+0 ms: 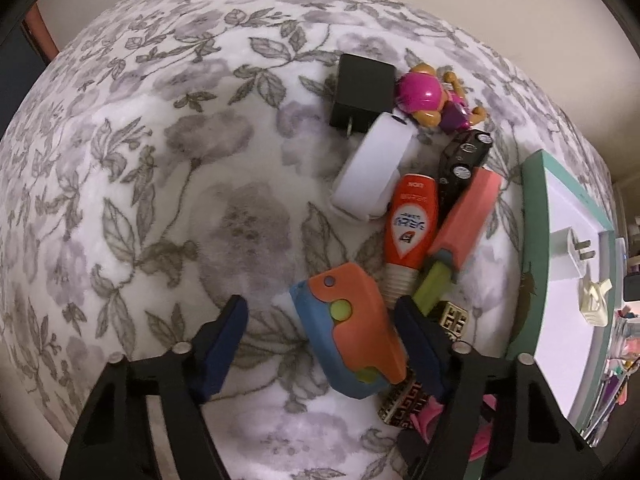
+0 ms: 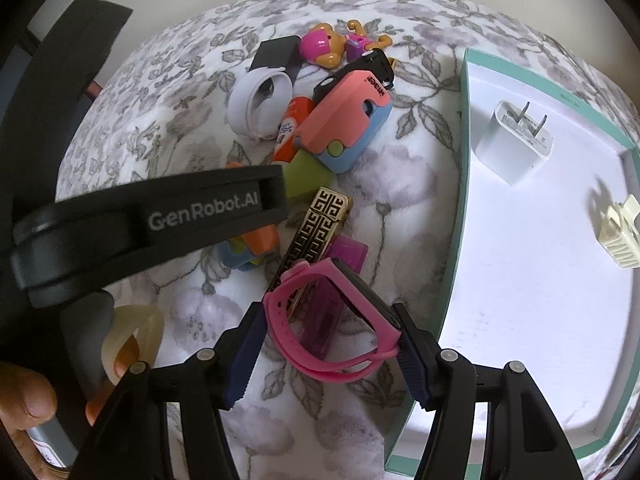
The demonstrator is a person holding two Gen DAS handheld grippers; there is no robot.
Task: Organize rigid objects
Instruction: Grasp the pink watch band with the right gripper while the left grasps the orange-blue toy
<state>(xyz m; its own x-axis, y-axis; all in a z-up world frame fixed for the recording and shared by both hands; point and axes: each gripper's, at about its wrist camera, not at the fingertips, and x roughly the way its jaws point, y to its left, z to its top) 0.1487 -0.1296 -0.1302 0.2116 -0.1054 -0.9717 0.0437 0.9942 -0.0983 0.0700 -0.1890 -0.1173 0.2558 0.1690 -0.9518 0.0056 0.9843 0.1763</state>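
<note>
Sorting barely begun: only a white charger (image 2: pixel 516 142) and cream clip (image 2: pixel 622 236) lie inside the teal box (image 2: pixel 456 216).
Beside the box, the right gripper (image 2: pixel 326 344) clamps the pink watch (image 2: pixel 332 320); the left gripper (image 1: pixel 320 340) straddles an orange-blue toy (image 1: pixel 352 332), jaws apart; the pile remains.

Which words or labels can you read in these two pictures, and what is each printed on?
"GenRobot.AI": on the left gripper body, seen from the right wrist.
Orange tube: label print not legible.
Pink-and-blue case: short dark word, unclear.
White charger: print too small.

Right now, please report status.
Left gripper open around orange-blue toy. Right gripper shut on pink watch. White box beside, holds charger.
</note>
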